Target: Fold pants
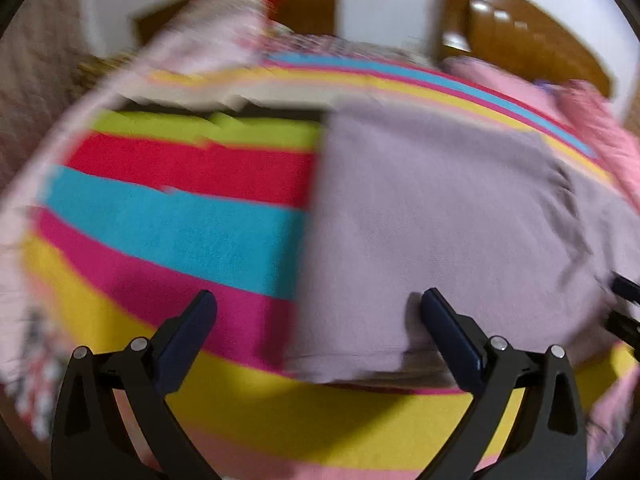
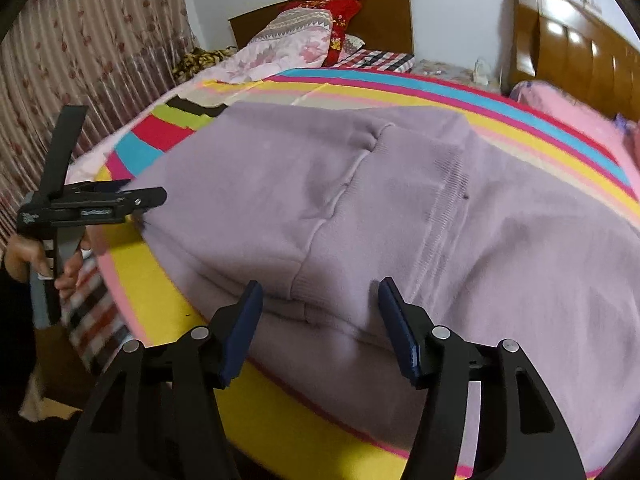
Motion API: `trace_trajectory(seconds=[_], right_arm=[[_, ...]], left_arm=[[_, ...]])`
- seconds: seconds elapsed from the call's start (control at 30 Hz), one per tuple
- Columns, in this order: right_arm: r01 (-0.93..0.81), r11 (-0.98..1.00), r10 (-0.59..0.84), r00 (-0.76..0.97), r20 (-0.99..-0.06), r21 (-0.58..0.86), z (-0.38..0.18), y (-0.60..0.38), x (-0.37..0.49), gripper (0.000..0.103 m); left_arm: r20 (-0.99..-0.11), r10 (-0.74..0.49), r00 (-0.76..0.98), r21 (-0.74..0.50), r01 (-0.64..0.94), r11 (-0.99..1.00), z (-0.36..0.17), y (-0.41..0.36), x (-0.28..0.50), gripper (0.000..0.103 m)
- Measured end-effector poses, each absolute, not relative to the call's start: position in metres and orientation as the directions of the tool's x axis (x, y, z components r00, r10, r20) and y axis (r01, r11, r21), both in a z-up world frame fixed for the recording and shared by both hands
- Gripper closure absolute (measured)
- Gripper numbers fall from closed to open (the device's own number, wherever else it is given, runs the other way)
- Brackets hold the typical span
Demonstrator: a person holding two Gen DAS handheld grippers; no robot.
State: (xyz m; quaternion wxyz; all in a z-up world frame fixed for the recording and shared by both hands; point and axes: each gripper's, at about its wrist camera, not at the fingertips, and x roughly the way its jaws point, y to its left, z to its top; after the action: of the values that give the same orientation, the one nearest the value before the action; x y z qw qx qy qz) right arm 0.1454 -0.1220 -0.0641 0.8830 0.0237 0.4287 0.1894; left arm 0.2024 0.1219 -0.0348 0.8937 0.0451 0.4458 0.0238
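Striped in bright bands, the blanket [image 2: 168,280] covers a bed with wooden headboards [image 2: 576,52] at the far side, and the lilac pants [image 2: 400,208] lie spread flat on it. We hold our right gripper [image 2: 320,316] wide over the near waistband. Our left gripper [image 1: 316,320] gapes at the pants' left edge, gripping nothing.

Left wrist view is motion-blurred throughout; right view sharper, evenly lit, glare on the headboard [image 2: 576,40], fisheye-bent edges.
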Motion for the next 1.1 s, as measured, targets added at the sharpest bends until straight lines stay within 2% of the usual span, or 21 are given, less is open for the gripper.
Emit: trace_trajectory(seconds=[0.03,0.17,0.2,0.23,0.33,0.43,0.57,0.73,0.97,1.1], right_arm=[[-0.306,0.927,0.361,0.568,-0.74,0.217,-0.059,-0.127,0.143,0.044],[-0.213,0.949,0.314,0.643,-0.698,0.231,-0.043,-0.168,0.127,0.041],[-0.152,0.957,0.284,0.675,-0.681,0.248,-0.04,-0.186,0.119,0.032],[-0.084,0.959,0.251,0.703,-0.666,0.272,-0.039,-0.205,0.11,0.029],[0.09,0.926,0.178,0.754,-0.633,0.368,-0.04,-0.26,0.075,0.029],[0.237,0.847,0.118,0.788,-0.604,0.475,-0.047,-0.315,0.025,0.031],[0.37,0.738,0.079,0.783,-0.617,0.564,-0.067,-0.369,-0.02,0.033],[0.403,0.661,0.152,0.753,-0.64,0.632,-0.087,-0.399,-0.004,0.036],[0.446,0.657,0.148,0.714,-0.684,0.608,-0.09,-0.405,0.021,0.038],[0.445,0.593,0.153,0.756,-0.637,0.671,-0.096,-0.419,0.024,0.038]], left_arm=[[-0.754,0.114,0.647,0.133,-0.019,0.991,-0.019,0.115,0.198,0.002],[-0.688,-0.047,0.724,0.035,0.098,0.995,0.023,0.077,0.199,0.002],[-0.682,-0.092,0.726,0.036,0.159,0.987,0.026,0.058,0.204,0.002],[-0.69,-0.1,0.717,0.065,0.199,0.978,0.024,0.04,0.211,0.002],[-0.701,-0.084,0.709,0.134,0.247,0.96,0.011,0.006,0.225,0.002],[-0.733,-0.066,0.677,0.149,0.254,0.956,-0.011,-0.006,0.239,0.002],[-0.784,0.031,0.62,0.225,0.237,0.945,-0.051,-0.003,0.254,0.002],[-0.784,-0.062,0.618,0.106,0.232,0.967,-0.065,0.017,0.252,0.001],[-0.785,-0.071,0.615,0.095,0.233,0.968,-0.063,0.017,0.252,0.001],[-0.786,-0.08,0.613,0.085,0.236,0.968,-0.064,0.021,0.253,0.001]])
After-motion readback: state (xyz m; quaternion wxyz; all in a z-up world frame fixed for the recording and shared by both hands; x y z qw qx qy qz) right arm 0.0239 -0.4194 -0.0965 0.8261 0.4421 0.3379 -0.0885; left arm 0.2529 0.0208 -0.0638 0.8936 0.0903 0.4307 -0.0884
